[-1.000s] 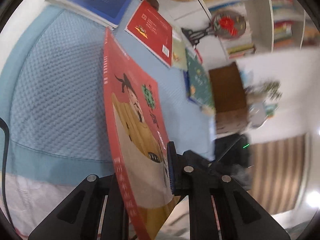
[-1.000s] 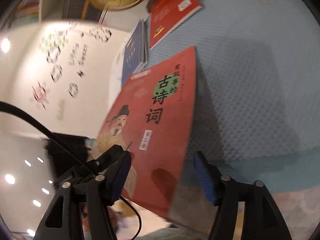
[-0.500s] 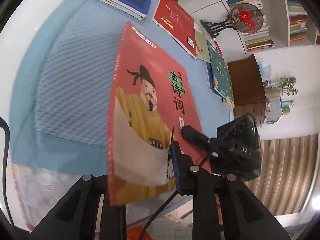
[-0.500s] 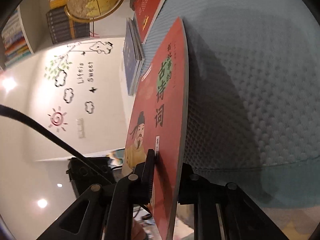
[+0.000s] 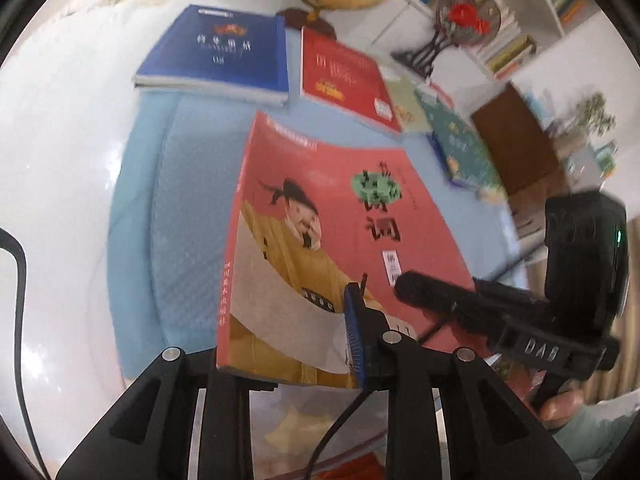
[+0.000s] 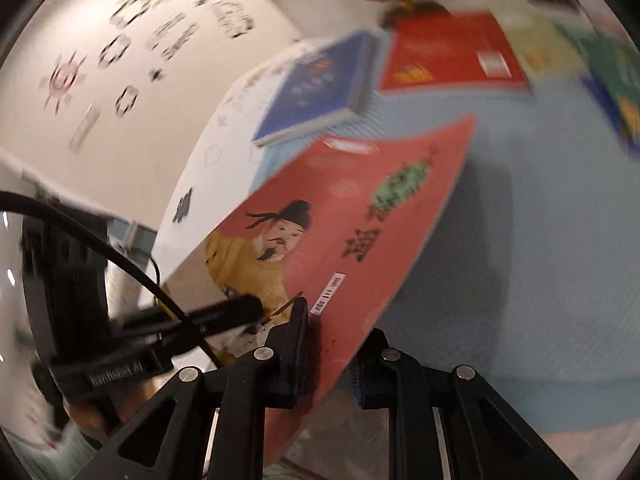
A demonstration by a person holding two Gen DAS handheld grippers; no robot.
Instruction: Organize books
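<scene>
Poetry book (image 5: 340,220), seemingly clamped, both grippers (image 5: 288,344)

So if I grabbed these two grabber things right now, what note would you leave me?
Left hand-held gripper: clamped on the poetry book at its near edge.
Right hand-held gripper: shut on the same book's near edge, beside the left one.
The book is tilted up off the blue mat, carried by both.
On the mat's far side: blue book, red book, then a green book to their right, all lying flat.
Done: poetry book picked up.
Left: set it in place and tidy the others.
</scene>
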